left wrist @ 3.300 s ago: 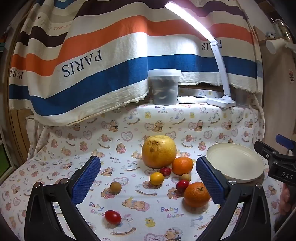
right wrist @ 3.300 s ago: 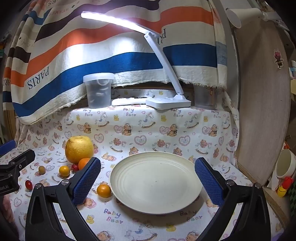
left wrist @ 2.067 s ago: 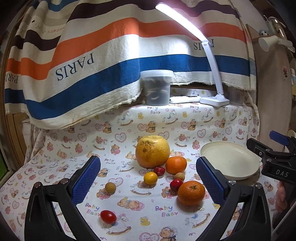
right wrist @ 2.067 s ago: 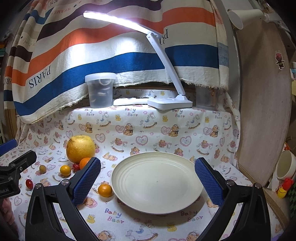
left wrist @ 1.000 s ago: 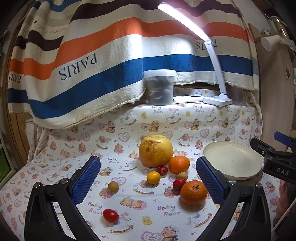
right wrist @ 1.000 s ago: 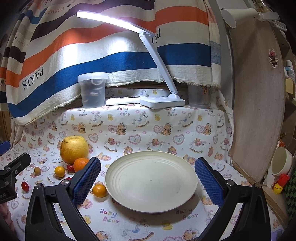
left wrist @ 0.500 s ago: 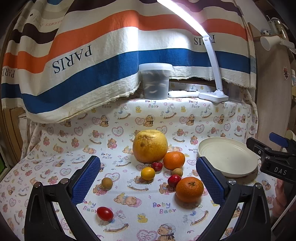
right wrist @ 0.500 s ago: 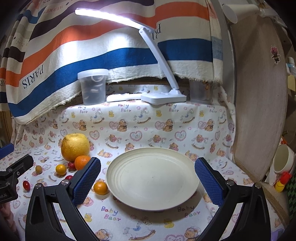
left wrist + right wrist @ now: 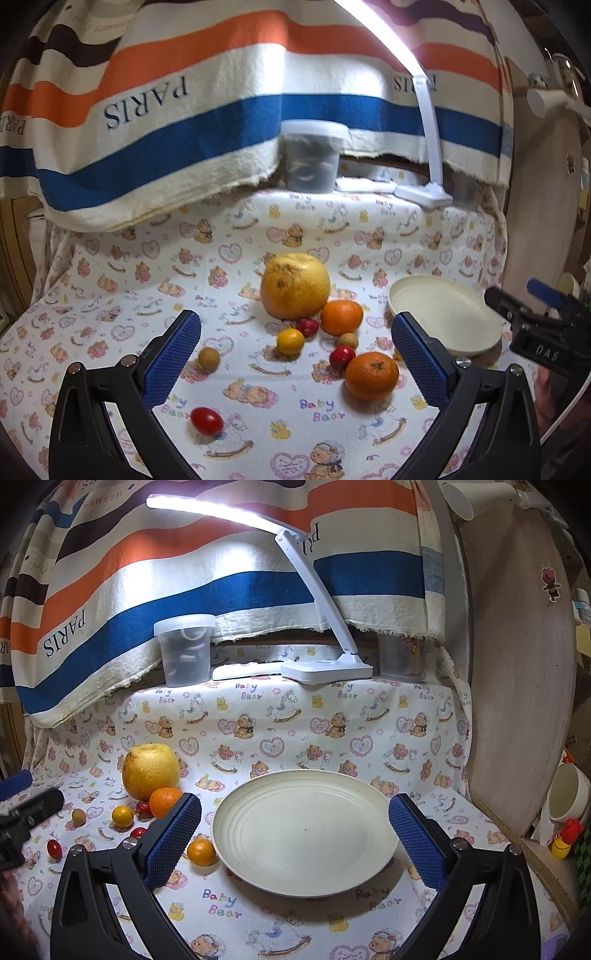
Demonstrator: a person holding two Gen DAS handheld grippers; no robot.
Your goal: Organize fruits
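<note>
A cluster of fruits sits on the bear-print cloth covering the desk: a large yellow pomelo (image 9: pixel 294 290), two oranges (image 9: pixel 371 376), and small red and yellow tomatoes, all left of an empty cream plate (image 9: pixel 306 827). The left gripper (image 9: pixel 295 360) hovers directly before the cluster, fingers spread wide and holding nothing, so it looks the nearer one for a first pick. The right gripper (image 9: pixel 295 836) faces the plate, equally wide and empty.

Nearest orange (image 9: pixel 201 852) partly behind fingers (image 9: pixel 173 838), lidded tub (image 9: pixel 313 157) contents blurred – unreadable
</note>
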